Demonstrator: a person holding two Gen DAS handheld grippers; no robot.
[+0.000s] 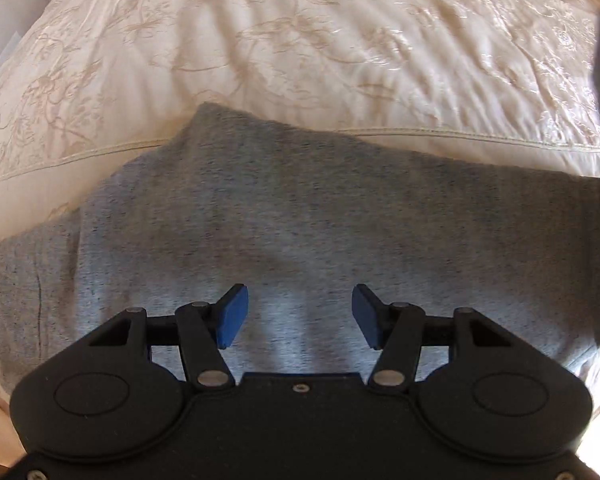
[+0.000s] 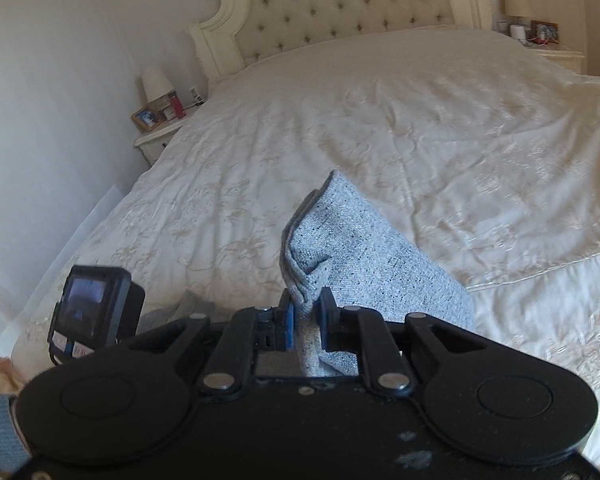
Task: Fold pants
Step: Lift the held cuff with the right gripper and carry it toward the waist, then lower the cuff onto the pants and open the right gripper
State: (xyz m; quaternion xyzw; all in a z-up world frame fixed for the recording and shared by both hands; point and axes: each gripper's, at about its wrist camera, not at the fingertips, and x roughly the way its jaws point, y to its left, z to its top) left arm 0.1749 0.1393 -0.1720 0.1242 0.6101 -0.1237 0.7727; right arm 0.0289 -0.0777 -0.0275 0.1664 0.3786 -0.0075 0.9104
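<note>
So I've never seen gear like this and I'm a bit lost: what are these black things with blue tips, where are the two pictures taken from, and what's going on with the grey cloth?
They are hand-held tongs, one in each of a person's hands, each carrying a camera that looks along its fingers. The left tongs hang open above grey pants spread on a cream bedspread. The right tongs are shut on a bunched end of the pants, lifted off the bed.
</note>
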